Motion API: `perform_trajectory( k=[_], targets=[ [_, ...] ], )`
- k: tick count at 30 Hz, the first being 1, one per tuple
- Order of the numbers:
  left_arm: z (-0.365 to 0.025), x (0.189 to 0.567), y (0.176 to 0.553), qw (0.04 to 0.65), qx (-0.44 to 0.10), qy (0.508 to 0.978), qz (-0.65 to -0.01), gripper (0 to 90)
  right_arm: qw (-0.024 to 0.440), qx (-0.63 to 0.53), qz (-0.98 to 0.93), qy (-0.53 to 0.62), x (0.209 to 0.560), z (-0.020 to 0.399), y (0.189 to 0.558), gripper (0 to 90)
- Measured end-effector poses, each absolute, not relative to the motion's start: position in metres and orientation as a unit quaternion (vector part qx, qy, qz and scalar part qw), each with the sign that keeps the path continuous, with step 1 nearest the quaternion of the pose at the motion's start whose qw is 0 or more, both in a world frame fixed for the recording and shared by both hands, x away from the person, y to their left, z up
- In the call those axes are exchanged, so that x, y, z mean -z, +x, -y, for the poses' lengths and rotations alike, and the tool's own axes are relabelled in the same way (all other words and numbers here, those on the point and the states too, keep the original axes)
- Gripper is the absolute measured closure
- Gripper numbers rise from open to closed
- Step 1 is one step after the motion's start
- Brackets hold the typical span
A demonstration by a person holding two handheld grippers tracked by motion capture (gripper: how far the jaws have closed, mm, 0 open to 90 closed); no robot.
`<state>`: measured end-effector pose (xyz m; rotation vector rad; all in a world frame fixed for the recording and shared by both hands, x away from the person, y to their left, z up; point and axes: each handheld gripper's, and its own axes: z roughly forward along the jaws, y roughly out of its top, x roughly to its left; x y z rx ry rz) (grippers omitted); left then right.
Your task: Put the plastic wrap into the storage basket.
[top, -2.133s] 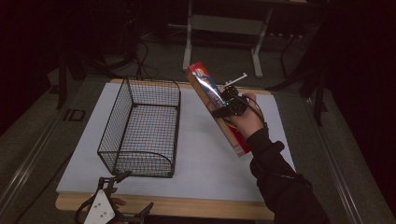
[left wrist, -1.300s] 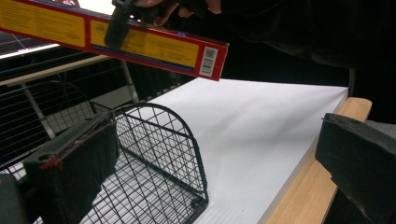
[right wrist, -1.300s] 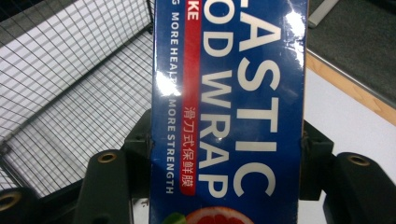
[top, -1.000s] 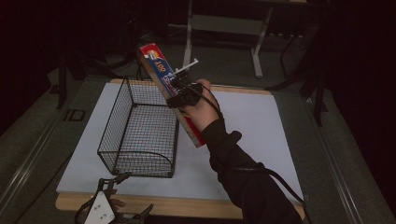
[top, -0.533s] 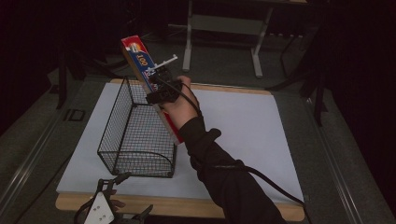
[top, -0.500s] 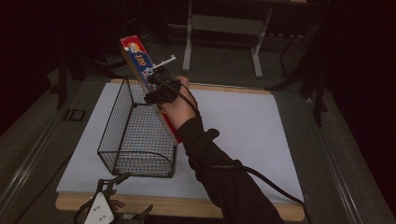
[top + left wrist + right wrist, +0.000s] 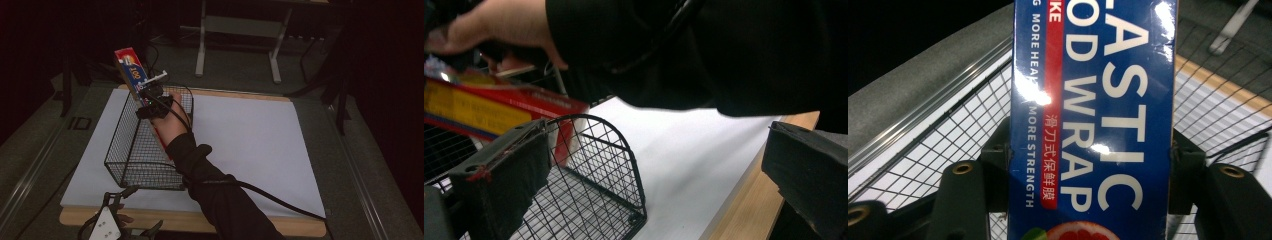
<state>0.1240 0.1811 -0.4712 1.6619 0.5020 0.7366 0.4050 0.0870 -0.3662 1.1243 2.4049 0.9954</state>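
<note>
A: Report the condition of the right tool [image 7: 150,100].

B: The right tool is clenched on the plastic wrap box [image 7: 1093,120]. In the right gripper view both black jaws press against the long edges of the box, one on each side, and the blue face with white lettering runs up between them.

A: Orientation of the box?

B: Tilted. In the high view its upper end [image 7: 129,65] points up and away from the person, toward the far left corner of the table, while the lower end drops behind the hand [image 7: 167,127] into the mouth of the wire basket [image 7: 127,160]. Whether the lower end touches the basket floor cannot be told.

A: Position of the basket?

B: It stands on the white sheet [image 7: 260,145] that covers the table [image 7: 300,227], on the left half. The right forearm and its dark sleeve [image 7: 225,205] cross the basket's near right corner, and the cable [image 7: 280,200] trails back toward the table's near edge.

A: Report the left tool.

B: The left tool [image 7: 117,227] rests at the near edge of the table, just in front of the basket. In the left gripper view its jaws stand wide apart with nothing between them: released. That view looks past the rounded end of the basket [image 7: 609,165] to the red and yellow side of the box [image 7: 499,107] above the rim.
</note>
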Motion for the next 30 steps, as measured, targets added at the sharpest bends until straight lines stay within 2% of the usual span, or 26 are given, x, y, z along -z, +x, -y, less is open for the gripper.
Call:
perform_trajectory(
  k=[8, 30],
  targets=[
    [-0.181, 0.471, 0.124, 0.587, -0.315, 0.714, -0.215, 0.1, 0.144, -0.332, -0.826, 0.432, 0.401, -0.081, 0.416, 39.5],
    [-0.181, 0.472, 0.124, 0.587, -0.314, 0.715, -0.216, 0.1, 0.126, -0.3, -0.838, 0.438, 0.432, -0.084, 0.414, 38.6]
  ],
)
